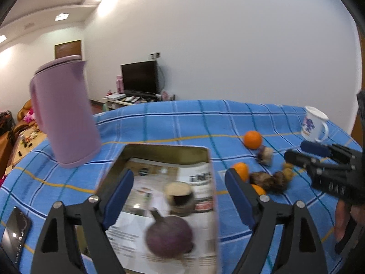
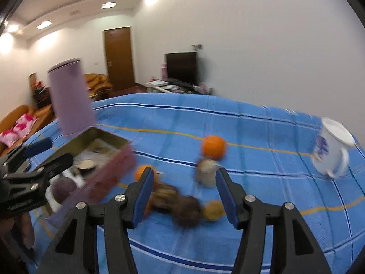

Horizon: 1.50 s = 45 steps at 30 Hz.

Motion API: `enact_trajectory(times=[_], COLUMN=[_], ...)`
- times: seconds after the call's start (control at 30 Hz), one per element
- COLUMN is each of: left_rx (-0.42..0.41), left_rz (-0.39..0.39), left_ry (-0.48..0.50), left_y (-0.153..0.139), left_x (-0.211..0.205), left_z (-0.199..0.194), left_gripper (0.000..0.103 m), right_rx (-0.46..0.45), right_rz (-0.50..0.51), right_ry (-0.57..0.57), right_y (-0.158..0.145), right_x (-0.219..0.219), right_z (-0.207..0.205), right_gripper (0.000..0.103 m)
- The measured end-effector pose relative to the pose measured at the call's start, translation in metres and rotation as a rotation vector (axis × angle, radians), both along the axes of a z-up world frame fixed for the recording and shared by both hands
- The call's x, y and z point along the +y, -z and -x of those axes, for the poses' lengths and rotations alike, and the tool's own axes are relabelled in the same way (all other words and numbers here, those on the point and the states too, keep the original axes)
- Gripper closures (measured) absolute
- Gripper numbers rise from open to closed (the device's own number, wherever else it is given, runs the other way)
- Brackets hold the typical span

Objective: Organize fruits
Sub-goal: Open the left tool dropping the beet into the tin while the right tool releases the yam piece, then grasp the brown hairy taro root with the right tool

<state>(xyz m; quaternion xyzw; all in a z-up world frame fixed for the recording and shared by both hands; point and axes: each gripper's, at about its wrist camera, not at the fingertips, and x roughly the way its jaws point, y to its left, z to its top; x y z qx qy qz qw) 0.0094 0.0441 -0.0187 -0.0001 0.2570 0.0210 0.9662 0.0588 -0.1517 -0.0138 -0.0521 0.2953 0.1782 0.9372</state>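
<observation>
Purple fruit (image 1: 169,237), round with a short stem, lies in the tin (image 1: 159,153) right under the left gripper (image 1: 180,196), whose jaws stand wide open with nothing pressed between them; a small dark jar (image 1: 180,197) sits just beyond it on the printed paper lining. By my judgement that fruit is firm and smooth enough to roll, so it wants a hold across its widest part, not by the stem.

Right gripper (image 2: 184,194) hovers over the loose heap on the blue checked cloth (image 2: 251,228), jaws part open and empty. Two brown, rough-looking pieces (image 2: 182,207) lie touching each other between the pads in view, a small yellowish one (image 2: 213,210) just beside them, a pale mottled one (image 2: 206,171) a little further, and oranges (image 2: 214,147) near and behind. Oranges should be stiff and light, easy to pinch across the middle; the brown ones look soft or brittle, though blur hides their surface, so a gentle squeeze seems wise.

Cloth covers the desk and may slip or wrinkle under a push. A lilac jug (image 1: 63,114) stands beside the tin, a white mug (image 1: 314,123) at the far right, a phone (image 1: 16,235) at the near left edge. Beyond: white walls, a television, a wooden door, an orange sofa
</observation>
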Motion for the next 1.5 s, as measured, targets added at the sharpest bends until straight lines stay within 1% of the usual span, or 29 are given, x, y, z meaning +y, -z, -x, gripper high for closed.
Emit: enact_trajectory(times=[0.07, 0.13, 0.2, 0.3, 0.4, 0.5, 0.57, 0.63, 0.7, 0.73, 0.77, 0.83, 0.87, 0.93, 1.03, 1.1, 1.17, 1.23, 1.27, 1.3, 1.33, 1.4, 1.43, 1.5], left_rx=[0.007, 0.014, 0.018, 0.022, 0.016, 0.021, 0.027, 0.029, 0.031, 0.033, 0.034, 0.036, 0.037, 0.039, 0.039, 0.043, 0.041, 0.040, 0.034, 0.032, 0.030, 0.029, 0.032, 0.047], left_rz=[-0.012, -0.024, -0.039, -0.023, -0.027, -0.037, -0.032, -0.028, -0.027, -0.027, -0.027, -0.025, -0.028, -0.033, -0.041, -0.044, -0.046, -0.050, -0.055, -0.055, -0.049, -0.045, -0.044, -0.033], left_ry=[0.015, 0.027, 0.023, 0.014, 0.018, 0.032, 0.037, 0.040, 0.047, 0.049, 0.050, 0.060, 0.065, 0.074, 0.088, 0.097, 0.096, 0.098, 0.097, 0.102, 0.112, 0.121, 0.126, 0.132], left_y=[0.002, 0.004, 0.005, 0.003, 0.003, 0.005, 0.007, 0.007, 0.007, 0.007, 0.008, 0.008, 0.008, 0.009, 0.009, 0.009, 0.008, 0.007, 0.006, 0.006, 0.005, 0.004, 0.005, 0.008], left_x=[-0.011, -0.020, -0.024, -0.023, -0.026, -0.034, -0.035, -0.036, -0.037, -0.038, -0.039, -0.042, -0.044, -0.048, -0.055, -0.059, -0.061, -0.063, -0.064, -0.065, -0.067, -0.070, -0.072, -0.073], left_z=[-0.002, -0.004, -0.007, -0.009, -0.008, -0.009, -0.009, -0.010, -0.010, -0.010, -0.009, -0.009, -0.009, -0.009, -0.009, -0.009, -0.009, -0.007, -0.006, -0.006, -0.006, -0.006, -0.007, -0.009], left_gripper=[0.018, 0.018, 0.018, 0.018, 0.018, 0.018, 0.018, 0.018, 0.018, 0.018, 0.018, 0.018, 0.018, 0.018, 0.018, 0.018, 0.018, 0.018, 0.018, 0.018, 0.018, 0.021, 0.025, 0.026], right_rx=[0.019, 0.034, 0.055, 0.106, 0.147, 0.157, 0.177, 0.177, 0.175, 0.188, 0.196, 0.199, 0.205, 0.215, 0.224, 0.213, 0.207, 0.209, 0.203, 0.188, 0.177, 0.163, 0.173, 0.186], right_rz=[-0.020, -0.027, -0.021, -0.021, 0.015, 0.049, 0.074, 0.082, 0.092, 0.092, 0.089, 0.056, 0.039, 0.022, 0.064, 0.103, 0.117, 0.094, 0.080, 0.057, 0.046, 0.042, 0.037, 0.022], right_ry=[0.024, 0.017, -0.004, -0.062, -0.090, -0.102, -0.099, -0.102, -0.103, -0.110, -0.108, -0.095, -0.091, -0.089, -0.105, -0.107, -0.105, -0.101, -0.102, -0.109, -0.111, -0.097, -0.098, -0.102], right_y=[0.002, 0.004, 0.009, 0.020, 0.030, 0.033, 0.037, 0.039, 0.040, 0.042, 0.042, 0.040, 0.040, 0.041, 0.044, 0.044, 0.044, 0.043, 0.041, 0.038, 0.037, 0.035, 0.036, 0.036], right_x=[-0.015, -0.019, -0.018, -0.012, -0.002, 0.006, 0.010, 0.012, 0.013, 0.014, 0.013, 0.006, 0.003, 0.000, 0.008, 0.014, 0.015, 0.010, 0.008, 0.005, 0.003, 0.001, 0.001, -0.001], right_z=[-0.003, -0.002, -0.003, -0.005, -0.006, -0.006, -0.009, -0.009, -0.010, -0.011, -0.012, -0.013, -0.015, -0.016, -0.016, -0.014, -0.014, -0.015, -0.014, -0.012, -0.011, -0.009, -0.010, -0.011], right_gripper=[0.045, 0.045, 0.045, 0.045, 0.045, 0.045, 0.046, 0.046, 0.054, 0.062, 0.066, 0.067, 0.069, 0.069, 0.068, 0.067, 0.070, 0.074, 0.078, 0.079, 0.080, 0.080, 0.080, 0.080])
